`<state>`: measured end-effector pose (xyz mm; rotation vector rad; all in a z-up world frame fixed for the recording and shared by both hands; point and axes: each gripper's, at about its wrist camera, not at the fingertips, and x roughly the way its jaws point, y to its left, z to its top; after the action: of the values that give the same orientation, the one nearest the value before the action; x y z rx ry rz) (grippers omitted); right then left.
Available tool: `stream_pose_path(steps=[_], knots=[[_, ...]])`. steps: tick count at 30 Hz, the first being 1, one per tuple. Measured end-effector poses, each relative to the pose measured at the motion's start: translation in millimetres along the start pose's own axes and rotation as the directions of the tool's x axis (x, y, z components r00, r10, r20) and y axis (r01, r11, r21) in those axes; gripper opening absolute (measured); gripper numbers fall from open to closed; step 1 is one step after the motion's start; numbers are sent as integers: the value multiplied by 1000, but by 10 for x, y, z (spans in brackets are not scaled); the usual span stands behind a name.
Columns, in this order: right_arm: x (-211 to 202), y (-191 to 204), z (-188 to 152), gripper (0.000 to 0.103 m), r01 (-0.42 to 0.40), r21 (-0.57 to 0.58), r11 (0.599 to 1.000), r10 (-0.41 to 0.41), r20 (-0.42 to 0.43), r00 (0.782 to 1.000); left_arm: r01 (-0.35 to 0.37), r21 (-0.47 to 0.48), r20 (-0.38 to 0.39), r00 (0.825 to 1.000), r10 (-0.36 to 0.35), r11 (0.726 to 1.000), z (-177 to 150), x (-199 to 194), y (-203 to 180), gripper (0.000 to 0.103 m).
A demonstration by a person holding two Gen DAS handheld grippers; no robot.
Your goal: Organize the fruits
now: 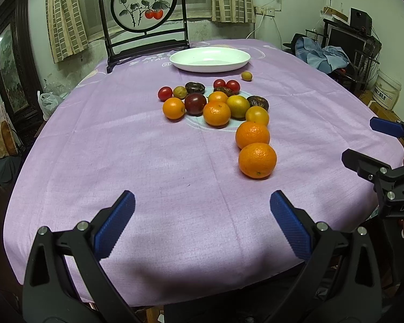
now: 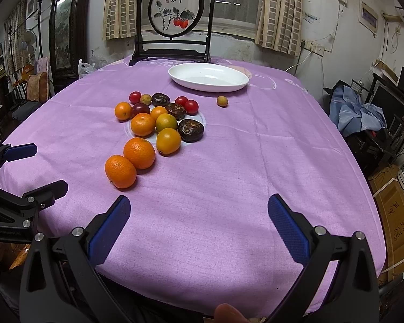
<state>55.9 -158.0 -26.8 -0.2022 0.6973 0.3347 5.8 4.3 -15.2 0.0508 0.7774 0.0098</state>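
I hold 2 grippers low at the near edge of the counter (image 2: 229, 161). My left gripper (image 1: 202, 226) has its jaws spread wide and holds nothing. My right gripper (image 2: 199, 228) is spread wide too, with nothing in it.

The fruits (image 1: 215, 105) lie in a loose pile in the middle of the purple cloth, ahead of both grippers. I see oranges, small red tomatoes, dark wrinkly fruits and a few yellow-green ones. 1 small yellow fruit (image 2: 222, 101) sits alone, apart from the pile and close to the plate.

The nearest fruit is a big orange (image 1: 257, 160). It touches a 2nd orange (image 1: 252, 135) just behind it. From my left gripper, the big orange is ahead and to the right. From my right gripper, the same orange (image 2: 120, 171) is ahead and to the left. It lies between my 2 grippers, and I cannot tell which one is closer. It is round, so I can grab it from any side.

The white plate (image 1: 239, 63) sits at the far side, past the pile. It has nothing in it. I think the fruits should go there, and none has gone in yet. A picture stand (image 1: 144, 10) is behind the plate.
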Motion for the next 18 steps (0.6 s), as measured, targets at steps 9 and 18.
stream_pose_path(steps=[9, 18], knots=[[20, 29, -14, 102, -7, -6, 1000, 7, -3, 1000, -3, -3, -7, 1000, 2, 1000, -35, 36, 10, 101], [60, 37, -15, 102, -13, -8, 1000, 13, -15, 1000, -1, -5, -21, 1000, 1, 1000, -44, 65, 15, 101]])
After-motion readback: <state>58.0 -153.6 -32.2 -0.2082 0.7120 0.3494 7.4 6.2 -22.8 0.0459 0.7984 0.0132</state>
